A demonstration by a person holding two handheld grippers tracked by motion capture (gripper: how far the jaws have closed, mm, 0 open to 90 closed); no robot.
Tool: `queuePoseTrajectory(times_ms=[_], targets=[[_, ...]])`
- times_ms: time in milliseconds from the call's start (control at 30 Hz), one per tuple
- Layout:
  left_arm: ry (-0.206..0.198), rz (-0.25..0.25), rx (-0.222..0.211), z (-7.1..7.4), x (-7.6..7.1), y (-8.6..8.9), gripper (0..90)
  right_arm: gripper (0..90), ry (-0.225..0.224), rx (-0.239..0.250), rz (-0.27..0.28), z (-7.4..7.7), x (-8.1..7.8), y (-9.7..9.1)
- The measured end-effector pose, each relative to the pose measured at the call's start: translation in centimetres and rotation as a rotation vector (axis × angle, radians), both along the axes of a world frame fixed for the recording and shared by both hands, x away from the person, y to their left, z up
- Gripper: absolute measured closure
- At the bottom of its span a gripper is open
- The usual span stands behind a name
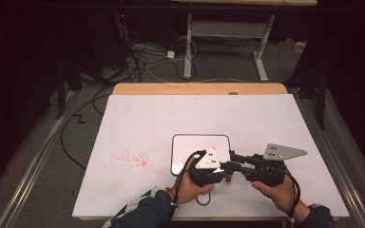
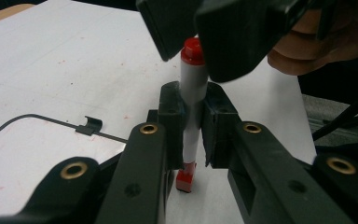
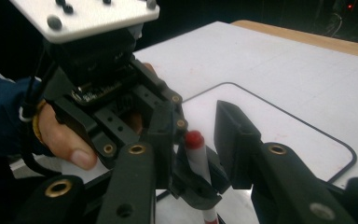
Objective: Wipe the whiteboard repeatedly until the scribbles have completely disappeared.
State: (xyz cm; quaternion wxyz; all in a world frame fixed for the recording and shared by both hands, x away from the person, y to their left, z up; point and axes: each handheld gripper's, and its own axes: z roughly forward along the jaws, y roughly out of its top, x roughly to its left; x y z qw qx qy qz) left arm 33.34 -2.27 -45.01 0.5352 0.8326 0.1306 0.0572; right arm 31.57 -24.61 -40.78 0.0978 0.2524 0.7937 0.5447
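Left tool [image 2: 193, 126] clamped on an upright white marker [image 2: 192, 93] near the bench's [image 1: 138, 118] front edge, marker's red cap [image 2: 192, 50] between the right tool's [image 3: 196, 140] parted pads, not gripped, marker's foot partly hidden by jaws, small whiteboard [image 1: 190, 145] just behind, half covered.

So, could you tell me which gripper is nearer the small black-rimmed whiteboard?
Left. The left gripper sits at the whiteboard's near edge; the right gripper is just off its right side.
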Motion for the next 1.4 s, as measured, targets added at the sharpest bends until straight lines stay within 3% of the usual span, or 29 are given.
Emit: queuePoseTrajectory(times_ms=[67, 167, 233, 333, 467, 700, 767, 833, 900, 967, 1100, 1167, 1233, 1300, 1400], targets=[[0.000, 0.000, -0.002, -0.1, 0.0, 0.0, 78.0, 67.3, -0.013, -0.026, -0.008, -0.1, 0.0, 0.2], [-0.008, -0.005, 0.004, -0.1, -0.1, -0.1, 77.9, 73.1, -0.038, -0.074, -0.002, -0.5, -0.1, 0.5], [-0.010, -0.005, 0.006, 0.0, 0.0, -0.1, 78.1, 72.3, -0.042, -0.073, -0.001, -0.5, -0.2, 0.5], [0.002, 0.001, -0.022, 0.5, 0.3, 0.4, 78.1, 57.7, -0.049, -0.027, 0.004, 0.1, -0.3, -0.4], [0.026, 0.014, -0.070, 1.3, 0.9, 0.9, 78.2, 56.7, -0.040, -0.030, -0.019, -0.2, -0.2, -1.7], [0.061, 0.002, -0.095, 1.9, 1.8, 0.2, 78.2, 57.6, -0.013, -0.158, -0.009, -2.1, 0.4, -1.4], [0.061, -0.006, -0.087, 2.0, 1.9, -0.2, 78.2, 63.1, -0.034, -0.205, -0.028, -2.4, 0.6, -0.8], [0.070, -0.020, -0.092, 2.1, 2.0, -0.6, 78.2, 68.6, -0.047, -0.206, -0.029, -2.5, 0.8, -0.6], [0.064, -0.018, -0.084, 2.1, 2.2, -1.0, 78.1, 80.8, -0.058, -0.209, -0.027, -2.4, 1.0, -0.4], [0.069, 0.000, -0.082, 2.1, 2.4, -1.2, 76.7, 81.2, -0.063, -0.225, -0.042, -2.4, 1.2, -0.2], [0.006, 0.086, -0.019, 2.9, 2.7, -0.2, 48.2, 81.2, 0.000, -0.206, -0.067, -2.3, 2.1, -0.5], [-0.037, 0.136, 0.008, 3.6, 2.5, 1.2, 35.4, 81.2, 0.097, -0.180, -0.081, -2.6, 3.1, -0.9], [-0.096, 0.187, 0.024, 4.4, 2.1, 3.4, 30.0, 81.1, 0.183, -0.155, -0.118, -2.9, 4.1, -1.4], [-0.161, 0.256, 0.061, 4.8, 1.5, 6.2, 28.2, 81.1, 0.298, -0.133, -0.116, -3.4, 5.2, -1.7], [-0.183, 0.329, 0.101, 4.5, 0.8, 9.7, 27.1, 80.9, 0.371, -0.157, -0.142, -3.8, 6.4, -1.7]])
